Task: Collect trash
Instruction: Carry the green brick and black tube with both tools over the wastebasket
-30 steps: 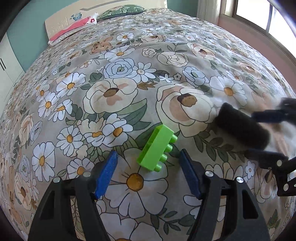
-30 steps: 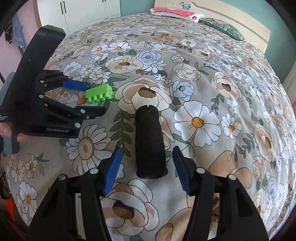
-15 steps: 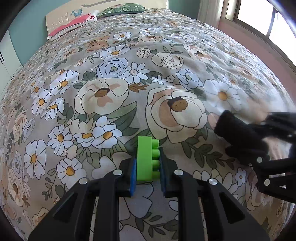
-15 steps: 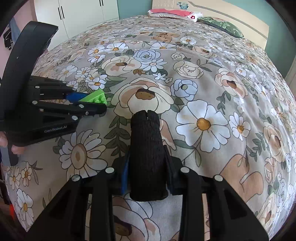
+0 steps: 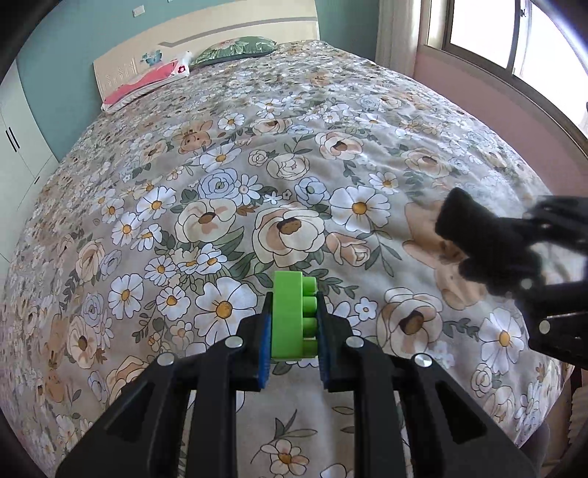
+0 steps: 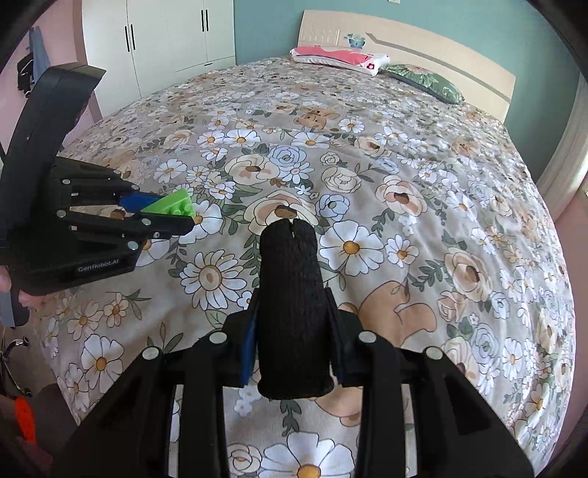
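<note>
A green toy brick (image 5: pixel 292 316) is clamped between the blue pads of my left gripper (image 5: pixel 293 331), lifted off the flowered bedspread (image 5: pixel 257 191). In the right wrist view the same brick (image 6: pixel 172 206) shows at the left, held in the left gripper (image 6: pixel 161 217). My right gripper (image 6: pixel 292 345) is shut on a black knitted tube (image 6: pixel 292 294) that sticks up between its fingers, clear of the bed. From the left wrist view that tube (image 5: pixel 474 228) and the right gripper (image 5: pixel 514 264) appear blurred at the right edge.
The bedspread covers a wide bed with a pink pillow (image 6: pixel 338 57) and a green pillow (image 6: pixel 426 82) at the headboard (image 6: pixel 404 40). White wardrobes (image 6: pixel 161 40) stand at the back left. A window (image 5: pixel 514 33) lies to the right of the bed.
Both grippers closed, the left on the green brick and the right on the black tube, then lifted them off the bedspread; the bed now looks farther away.
</note>
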A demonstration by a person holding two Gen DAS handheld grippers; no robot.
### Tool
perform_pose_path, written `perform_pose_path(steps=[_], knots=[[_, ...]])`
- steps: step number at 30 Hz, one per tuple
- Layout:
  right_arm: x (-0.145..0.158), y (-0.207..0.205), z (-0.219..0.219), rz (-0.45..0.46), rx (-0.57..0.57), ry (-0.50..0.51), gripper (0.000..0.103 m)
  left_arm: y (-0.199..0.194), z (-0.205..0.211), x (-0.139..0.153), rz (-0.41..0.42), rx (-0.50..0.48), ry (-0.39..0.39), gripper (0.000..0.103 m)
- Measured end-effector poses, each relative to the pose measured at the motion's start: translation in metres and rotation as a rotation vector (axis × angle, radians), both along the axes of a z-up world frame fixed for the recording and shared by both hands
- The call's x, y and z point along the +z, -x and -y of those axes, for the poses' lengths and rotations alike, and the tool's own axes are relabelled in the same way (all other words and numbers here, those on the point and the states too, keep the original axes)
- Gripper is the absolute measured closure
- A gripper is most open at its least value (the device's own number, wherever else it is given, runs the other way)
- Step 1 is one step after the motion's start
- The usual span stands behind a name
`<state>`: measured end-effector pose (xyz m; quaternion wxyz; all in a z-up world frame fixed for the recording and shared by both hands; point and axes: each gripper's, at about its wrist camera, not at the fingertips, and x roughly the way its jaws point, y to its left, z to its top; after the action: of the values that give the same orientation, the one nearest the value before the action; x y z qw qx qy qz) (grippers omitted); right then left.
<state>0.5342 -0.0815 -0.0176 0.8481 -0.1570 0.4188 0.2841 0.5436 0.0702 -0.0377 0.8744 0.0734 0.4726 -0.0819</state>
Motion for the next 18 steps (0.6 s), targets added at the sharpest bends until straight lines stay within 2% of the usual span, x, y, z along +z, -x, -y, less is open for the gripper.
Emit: perform_pose_path(steps=[11, 18], knots=[[0.108, 0.109, 0.044, 0.150, -0.006, -0.024, 0.070, 0.105, 0.053, 0.106, 0.133, -0.054, -0.052, 0.080], [0.163, 0.186, 0.066, 0.231, -0.004, -0.058, 0.070, 0.178, 0.075, 0.145, 0.199, -0.070, -0.071, 0.080]])
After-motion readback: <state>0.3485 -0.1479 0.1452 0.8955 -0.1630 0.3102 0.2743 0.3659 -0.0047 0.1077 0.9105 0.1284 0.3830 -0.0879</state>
